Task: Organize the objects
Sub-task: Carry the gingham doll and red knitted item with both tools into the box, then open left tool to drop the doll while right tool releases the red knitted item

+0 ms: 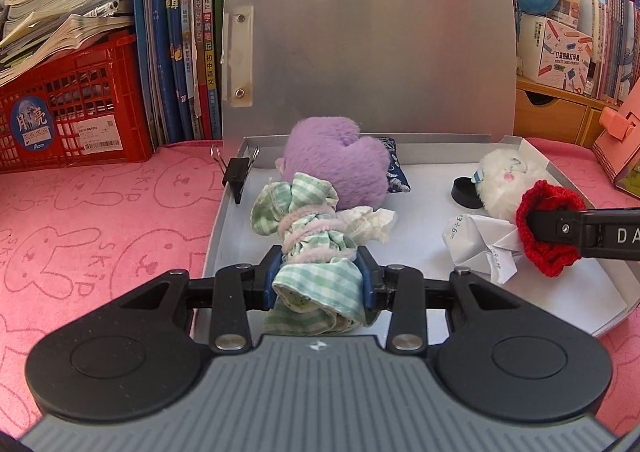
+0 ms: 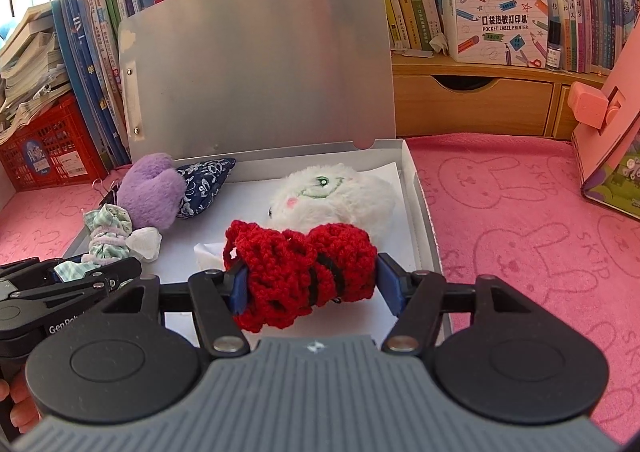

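- On the pink worktop (image 2: 520,211) I am looking at a shallow grey box (image 1: 228,219), its lid (image 1: 360,51) standing upright against the books.
- Inside the box a purple plush (image 1: 340,159) and a white plush (image 2: 332,191) are lying well apart.
- My right gripper (image 2: 310,280) is holding a red knitted pouch (image 2: 296,264) in its jaws, over the box, just in front of the white plush.
- My left gripper (image 1: 320,276) is gripping a green checked cloth bundle (image 1: 304,223) in narrow jaws, over the box's left side.
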Action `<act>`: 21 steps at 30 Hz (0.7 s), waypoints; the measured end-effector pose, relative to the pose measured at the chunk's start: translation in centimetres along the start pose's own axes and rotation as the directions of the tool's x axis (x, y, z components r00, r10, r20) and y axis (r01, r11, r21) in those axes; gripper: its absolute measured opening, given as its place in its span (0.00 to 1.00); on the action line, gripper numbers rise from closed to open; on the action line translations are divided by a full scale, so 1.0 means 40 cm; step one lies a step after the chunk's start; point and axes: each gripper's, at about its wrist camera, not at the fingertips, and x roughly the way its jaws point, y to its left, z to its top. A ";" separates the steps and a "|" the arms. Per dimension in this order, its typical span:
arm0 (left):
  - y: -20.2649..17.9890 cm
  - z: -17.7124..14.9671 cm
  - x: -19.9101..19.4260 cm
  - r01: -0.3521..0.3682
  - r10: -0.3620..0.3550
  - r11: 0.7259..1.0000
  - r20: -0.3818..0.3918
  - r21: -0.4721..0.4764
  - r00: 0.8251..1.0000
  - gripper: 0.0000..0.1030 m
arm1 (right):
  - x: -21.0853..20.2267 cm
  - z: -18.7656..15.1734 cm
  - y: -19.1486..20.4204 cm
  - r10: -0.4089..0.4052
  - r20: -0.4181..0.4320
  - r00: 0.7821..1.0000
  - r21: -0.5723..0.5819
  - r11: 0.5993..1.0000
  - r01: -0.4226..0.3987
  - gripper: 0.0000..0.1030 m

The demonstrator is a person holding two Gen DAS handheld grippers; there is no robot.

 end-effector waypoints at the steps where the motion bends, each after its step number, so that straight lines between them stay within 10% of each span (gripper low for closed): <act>1: 0.002 0.001 0.003 -0.002 0.002 1.000 -0.003 -0.004 1.000 0.42 | 0.001 0.000 0.000 0.001 0.001 1.000 0.001 1.000 -0.001 0.63; 21: -0.049 -0.017 -0.172 0.020 -0.023 0.998 0.048 0.061 0.999 0.72 | -0.150 -0.029 0.023 0.003 0.048 0.999 -0.050 0.999 -0.001 0.81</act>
